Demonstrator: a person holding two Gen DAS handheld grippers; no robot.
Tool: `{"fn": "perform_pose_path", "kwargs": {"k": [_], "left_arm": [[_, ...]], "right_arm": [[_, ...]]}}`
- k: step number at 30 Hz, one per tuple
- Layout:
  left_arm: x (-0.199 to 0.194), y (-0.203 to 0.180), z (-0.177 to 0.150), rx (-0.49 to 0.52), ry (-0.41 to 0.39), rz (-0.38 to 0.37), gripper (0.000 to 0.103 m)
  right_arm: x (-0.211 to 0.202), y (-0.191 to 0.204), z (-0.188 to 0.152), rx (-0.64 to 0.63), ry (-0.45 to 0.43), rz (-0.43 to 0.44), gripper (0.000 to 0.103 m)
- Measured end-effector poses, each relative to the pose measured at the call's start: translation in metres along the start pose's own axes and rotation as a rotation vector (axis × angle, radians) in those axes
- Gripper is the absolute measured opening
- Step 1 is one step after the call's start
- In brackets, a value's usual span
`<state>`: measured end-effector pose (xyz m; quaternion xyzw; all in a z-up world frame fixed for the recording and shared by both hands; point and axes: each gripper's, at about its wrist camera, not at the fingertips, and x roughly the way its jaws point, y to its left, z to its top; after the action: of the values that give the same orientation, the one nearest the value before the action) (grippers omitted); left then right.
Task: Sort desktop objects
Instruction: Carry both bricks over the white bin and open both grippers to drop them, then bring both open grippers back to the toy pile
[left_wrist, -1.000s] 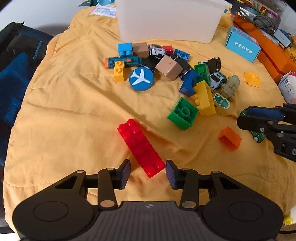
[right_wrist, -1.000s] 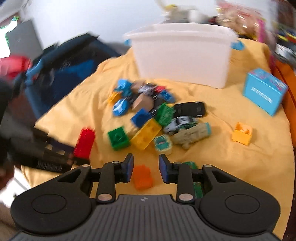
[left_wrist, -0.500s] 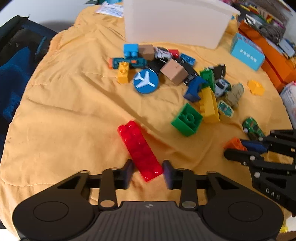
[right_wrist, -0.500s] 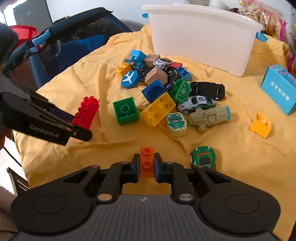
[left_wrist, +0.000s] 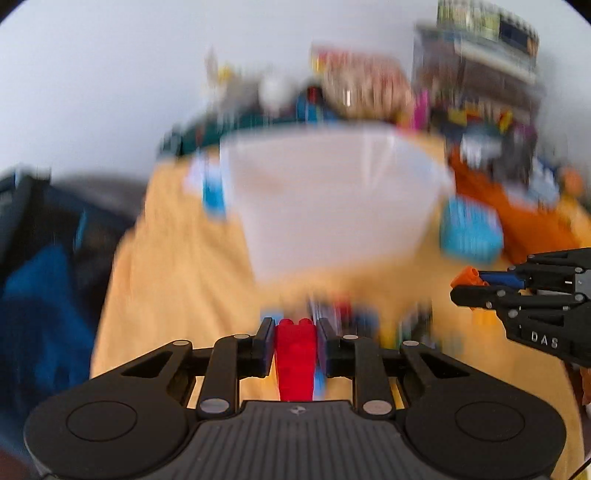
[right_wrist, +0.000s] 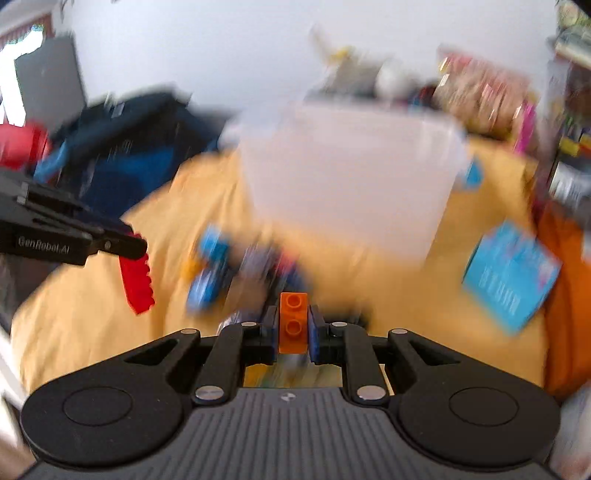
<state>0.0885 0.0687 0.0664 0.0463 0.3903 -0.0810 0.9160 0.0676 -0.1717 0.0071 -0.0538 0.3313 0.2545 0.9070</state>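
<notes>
Both views heavily motion-blurred. Left gripper (left_wrist: 294, 334) jaws closing, nearly together, pads pressed on a long red brick (left_wrist: 296, 360) that hangs tilted down from the jaws, off the yellow cloth (left_wrist: 177, 280). Right gripper (right_wrist: 293, 325) fully closed on a small orange brick (right_wrist: 293, 321), studs facing the camera, also lifted. White tub (right_wrist: 351, 184) stands ahead of both. Blurred toy pile (right_wrist: 240, 266) lies on the cloth between tub and grippers. Blue box (right_wrist: 511, 277) to the right.

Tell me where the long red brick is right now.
Clamped between the left gripper's fingers, the red brick hangs above the yellow cloth, facing the white bin.
</notes>
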Motion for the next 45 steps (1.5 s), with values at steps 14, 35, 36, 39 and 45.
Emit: {"fn": "perform_pose_path", "kwargs": {"k": [14, 35, 36, 39, 45], "left_arm": [[0.104, 0.0, 0.105, 0.005, -0.076, -0.069, 0.027], [0.034, -0.028, -0.043, 0.035, 0.048, -0.037, 0.072], [0.034, -0.032, -0.058, 0.033, 0.074, -0.047, 0.072], [0.033, -0.043, -0.095, 0.03, 0.11, -0.1, 0.073], [0.028, -0.064, -0.12, 0.154, 0.079, -0.095, 0.071]], "right_arm": [[0.105, -0.065, 0.103, 0.08, -0.013, -0.155, 0.017], [0.022, -0.025, 0.004, 0.125, 0.067, -0.007, 0.086], [0.022, -0.02, -0.009, 0.125, 0.122, -0.002, 0.093], [0.023, -0.008, -0.039, 0.128, 0.216, -0.046, 0.098], [0.017, 0.013, -0.074, 0.094, 0.27, -0.021, 0.088]]}}
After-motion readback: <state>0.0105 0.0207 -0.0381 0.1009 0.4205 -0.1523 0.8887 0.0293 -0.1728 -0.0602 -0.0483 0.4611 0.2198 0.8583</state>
